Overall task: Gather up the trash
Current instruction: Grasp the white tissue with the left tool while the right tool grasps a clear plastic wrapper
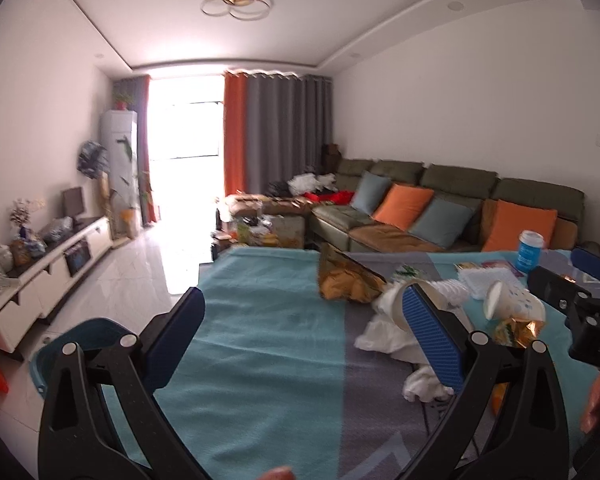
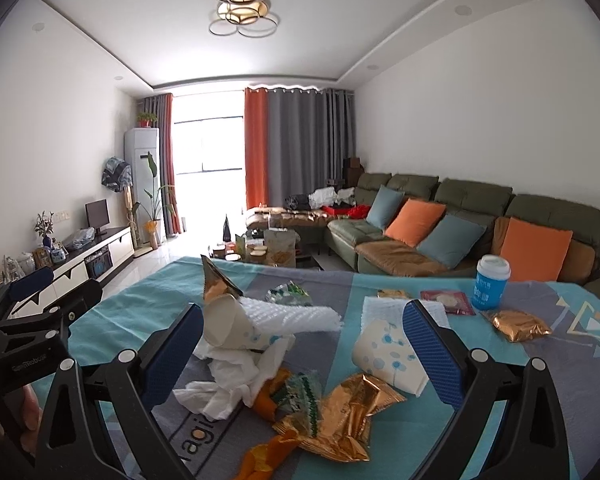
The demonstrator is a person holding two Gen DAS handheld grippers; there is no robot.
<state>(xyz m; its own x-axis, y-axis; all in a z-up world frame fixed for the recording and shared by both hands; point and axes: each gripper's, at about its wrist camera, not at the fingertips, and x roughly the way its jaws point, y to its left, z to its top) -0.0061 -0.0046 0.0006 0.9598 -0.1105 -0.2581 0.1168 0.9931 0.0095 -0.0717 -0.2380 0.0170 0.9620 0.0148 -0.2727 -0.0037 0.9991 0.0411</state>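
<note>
Both grippers, right gripper [image 2: 304,356] and left gripper [image 1: 304,340], spread wide, grasping nothing. Trash lies mid-table [image 2: 500,392]: gold wrapper [image 2: 340,416] nearest, crumpled tissue [image 2: 228,380] beside it, paper cup [image 2: 384,354] behind. Best to straddle the wrapper's raised fold, then pinch; teal bin [image 1: 80,336] waits left of the table.

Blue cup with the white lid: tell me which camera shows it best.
The right wrist view. The blue cup stands upright, whole and unobstructed on the tablecloth, label facing the camera. The left wrist view shows it smaller, near the right edge, blurrier.
</note>
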